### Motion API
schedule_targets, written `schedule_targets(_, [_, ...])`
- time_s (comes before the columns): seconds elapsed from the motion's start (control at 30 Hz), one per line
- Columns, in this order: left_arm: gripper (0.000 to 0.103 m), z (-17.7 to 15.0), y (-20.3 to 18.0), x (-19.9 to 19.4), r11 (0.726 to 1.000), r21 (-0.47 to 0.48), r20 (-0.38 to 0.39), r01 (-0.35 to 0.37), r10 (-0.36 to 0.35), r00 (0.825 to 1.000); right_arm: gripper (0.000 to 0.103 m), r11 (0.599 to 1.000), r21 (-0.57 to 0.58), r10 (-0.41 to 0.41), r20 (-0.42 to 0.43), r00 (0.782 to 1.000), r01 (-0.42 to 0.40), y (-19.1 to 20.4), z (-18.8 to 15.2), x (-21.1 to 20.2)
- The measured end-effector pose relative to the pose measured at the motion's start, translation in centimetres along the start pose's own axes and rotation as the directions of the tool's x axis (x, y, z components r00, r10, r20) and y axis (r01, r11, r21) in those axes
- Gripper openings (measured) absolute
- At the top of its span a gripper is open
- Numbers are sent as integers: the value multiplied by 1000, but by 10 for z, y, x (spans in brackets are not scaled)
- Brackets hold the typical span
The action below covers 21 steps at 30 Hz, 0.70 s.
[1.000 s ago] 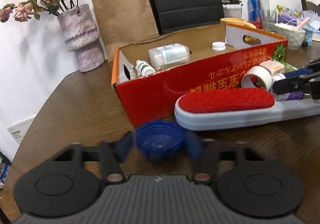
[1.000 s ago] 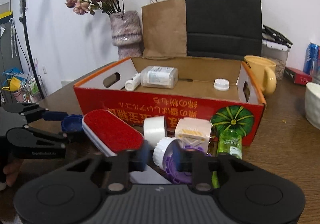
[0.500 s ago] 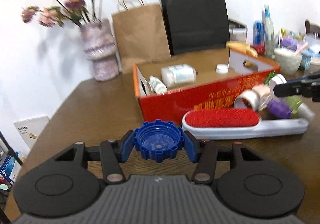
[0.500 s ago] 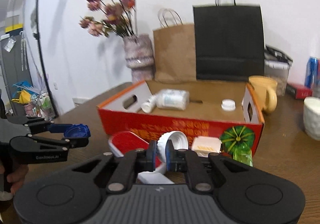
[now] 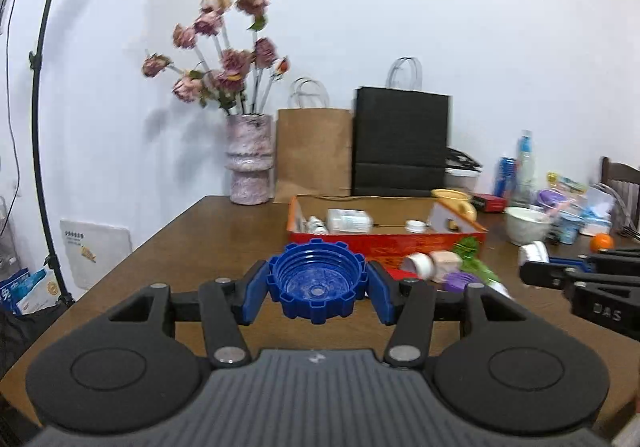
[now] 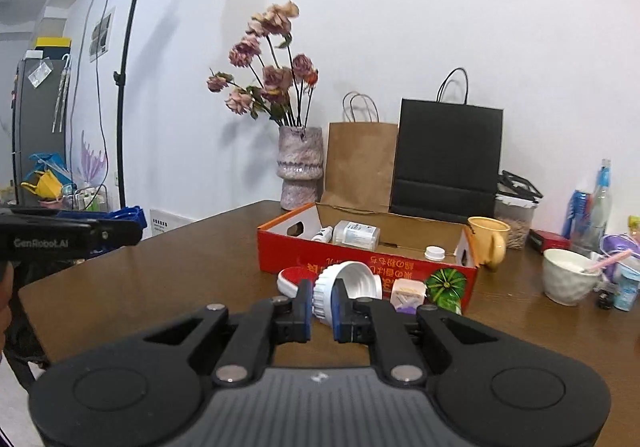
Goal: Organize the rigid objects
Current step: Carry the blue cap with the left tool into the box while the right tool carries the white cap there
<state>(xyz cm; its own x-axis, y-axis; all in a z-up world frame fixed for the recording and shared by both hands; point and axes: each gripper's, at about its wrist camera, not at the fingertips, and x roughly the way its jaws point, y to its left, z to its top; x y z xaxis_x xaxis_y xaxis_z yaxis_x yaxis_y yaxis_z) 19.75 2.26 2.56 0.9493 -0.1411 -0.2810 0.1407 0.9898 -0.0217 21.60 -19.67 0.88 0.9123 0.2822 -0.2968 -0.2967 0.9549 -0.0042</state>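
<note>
Two ribbed plastic caps held above the worktop

The left hand-held gripper (image 5: 317,289) clamps a notched blue cap (image 5: 318,284); the right hand-held gripper (image 6: 322,306) pinches a threaded white cap (image 6: 344,288), both above the brown wooden worktop (image 6: 192,275) before a red cardboard box (image 6: 360,265).

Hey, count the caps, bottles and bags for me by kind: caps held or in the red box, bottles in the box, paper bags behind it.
Caps: 3, blue cap, white cap, small cap in box
Bottles: 2, large bottle, small bottle
Bags: 2, brown bag, black bag
Total: 7
</note>
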Motion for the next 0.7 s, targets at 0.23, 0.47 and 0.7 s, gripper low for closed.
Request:
schedule_targets(0.23, [54,-19,-20,-42,999,10,-3,41,-41,999,9,1000,-27,-9,30,1000,10,23,-19,-54])
schedule_targets(0.47, [54,-23,-33,-63,998,39,28,54,-55,998,9,1000,-13,-16,55,998,16,26,-29,-82])
schedule_targets(0.7, [54,-18,-40,-65,997,38,36,74,-75,997,9,999,10,-36,65,997,36,15,-29,-89])
